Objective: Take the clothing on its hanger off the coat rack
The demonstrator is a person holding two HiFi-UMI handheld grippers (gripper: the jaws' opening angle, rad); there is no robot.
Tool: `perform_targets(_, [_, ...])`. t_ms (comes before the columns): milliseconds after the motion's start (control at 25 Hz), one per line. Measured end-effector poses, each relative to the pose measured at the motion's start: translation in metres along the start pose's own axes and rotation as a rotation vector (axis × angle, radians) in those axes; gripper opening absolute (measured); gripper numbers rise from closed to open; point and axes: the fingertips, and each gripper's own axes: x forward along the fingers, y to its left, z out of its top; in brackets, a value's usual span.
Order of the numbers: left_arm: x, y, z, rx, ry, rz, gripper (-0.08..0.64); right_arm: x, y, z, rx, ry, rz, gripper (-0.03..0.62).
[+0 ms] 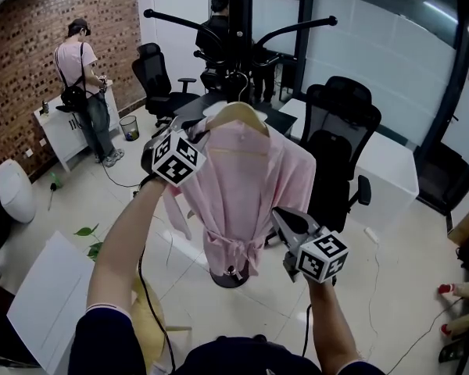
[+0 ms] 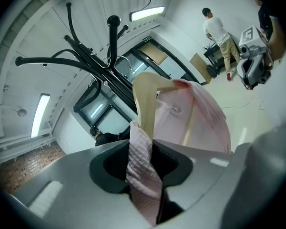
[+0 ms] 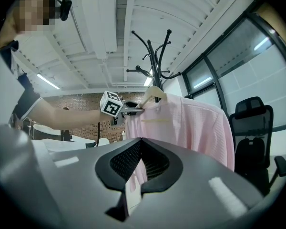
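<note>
A pink robe point(image 1: 242, 186) hangs on a wooden hanger point(image 1: 238, 116) whose hook is over the black coat rack point(image 1: 238, 22). My left gripper point(image 1: 203, 130) is at the hanger's left shoulder. In the left gripper view the left gripper point(image 2: 143, 175) is shut, and its pads pinch the robe point(image 2: 200, 113) fabric where it drapes over the hanger point(image 2: 145, 99). My right gripper point(image 1: 277, 213) is lower, at the robe's right front edge. In the right gripper view the right gripper point(image 3: 133, 185) is closed on a strip of pink cloth, with the robe point(image 3: 190, 123) ahead of it.
The rack's round base point(image 1: 230, 276) stands on the tiled floor. A black office chair point(image 1: 340, 147) and a white table point(image 1: 391, 166) are just right of the rack, and another chair point(image 1: 156, 73) is behind it. A person point(image 1: 86, 92) stands by a white desk point(image 1: 70, 127) at far left.
</note>
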Motion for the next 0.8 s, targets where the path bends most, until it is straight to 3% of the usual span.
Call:
perform_targets(360, [-0.007, 0.009, 0.039, 0.028, -0.040, 0.013, 0.130, -0.007, 0.003, -0.006, 0.011, 0.001, -0.012, 0.002])
perform_targets(800, [-0.006, -0.063, 0.059, -0.009, -0.075, -0.076, 0.132, -0.036, 0.003, -0.018, 0.044, -0.002, -0.074, 0.002])
